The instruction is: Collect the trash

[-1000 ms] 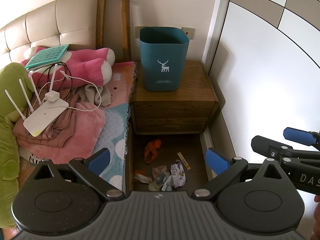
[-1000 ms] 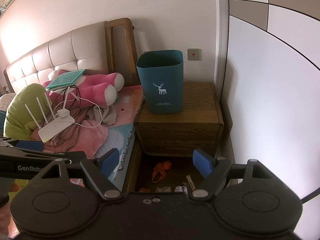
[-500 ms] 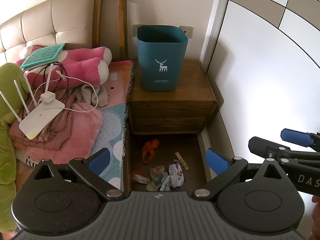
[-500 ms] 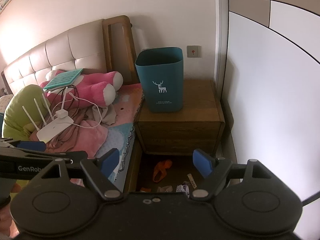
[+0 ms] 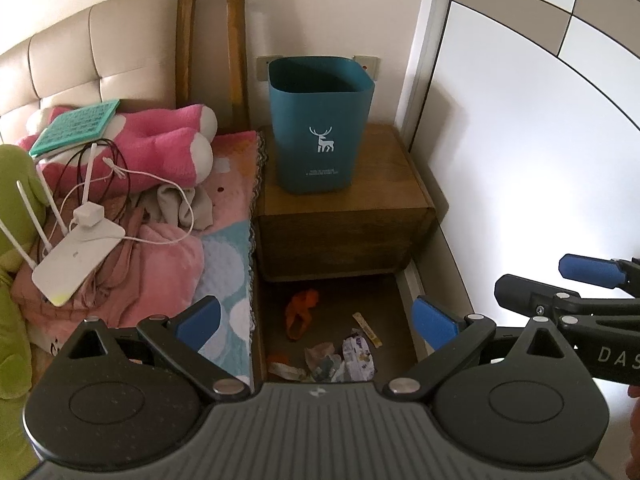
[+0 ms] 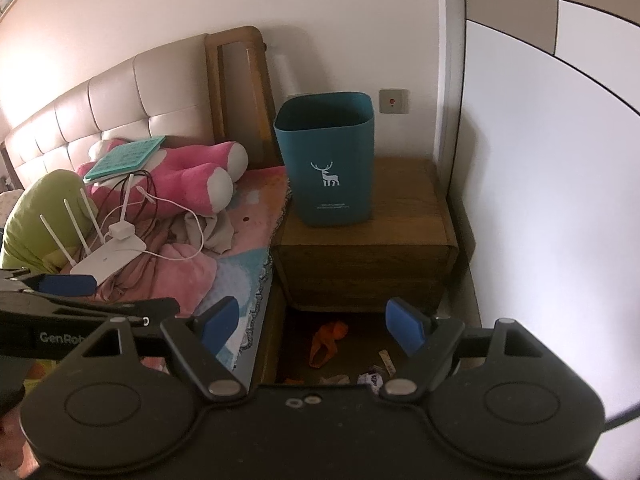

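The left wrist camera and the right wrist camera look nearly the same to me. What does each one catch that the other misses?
Only the left wrist view shows the full litter pile: crumpled wrappers beside the orange scrap, plus the right gripper entering from the side. Only the right wrist view shows the whole wall switch and the left gripper at its edge. Both show the teal deer bin on the wooden nightstand, the white router and the pink plush toy on the bed.

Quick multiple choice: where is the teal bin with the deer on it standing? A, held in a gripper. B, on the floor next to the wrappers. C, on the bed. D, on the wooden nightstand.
D: the teal bin stands upright on top of the wooden nightstand, while the wrappers lie on the floor below it.
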Motion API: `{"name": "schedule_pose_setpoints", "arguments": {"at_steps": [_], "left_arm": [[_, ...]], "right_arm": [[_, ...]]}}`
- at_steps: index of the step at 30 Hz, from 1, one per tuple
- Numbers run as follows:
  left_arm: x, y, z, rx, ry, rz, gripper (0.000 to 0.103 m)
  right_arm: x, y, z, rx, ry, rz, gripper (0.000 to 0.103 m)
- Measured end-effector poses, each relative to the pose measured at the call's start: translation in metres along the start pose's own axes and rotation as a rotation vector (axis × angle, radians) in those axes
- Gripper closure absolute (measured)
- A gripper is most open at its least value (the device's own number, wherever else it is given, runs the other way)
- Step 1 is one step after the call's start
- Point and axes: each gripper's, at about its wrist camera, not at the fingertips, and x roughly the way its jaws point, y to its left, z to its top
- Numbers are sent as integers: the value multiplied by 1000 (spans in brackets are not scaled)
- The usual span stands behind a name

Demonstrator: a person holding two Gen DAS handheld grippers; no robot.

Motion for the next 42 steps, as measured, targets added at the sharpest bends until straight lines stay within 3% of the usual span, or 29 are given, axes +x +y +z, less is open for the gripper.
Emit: {"name": "schedule_pose_setpoints", "arguments": {"at_steps": [7,14,18,22,30,35,42], "left_arm": [[33,2,5,-52,6,4,0],[76,-6,-1,-118,11,94,0],[111,-16,-14,-128,41,149,0],[146,-22,-32,-114,48,141,0],[269,-22,-76,3,146,60,0],[335,-25,-108,82,195,16,0],[450,-32,-178,51,278,26,0]], "right_arm": [[39,-26,8,-48,6,41,22],[102,-74,1,-60,39,139,22],[143,-104,-5,-48,75,145,22],[185,-123,-19,-40,135,93,22],[279,-138,-78,-3,245,-12,23],[342,-145,-124,3,316,11,23],[454,-169,-205,-65,417,56,23]]}}
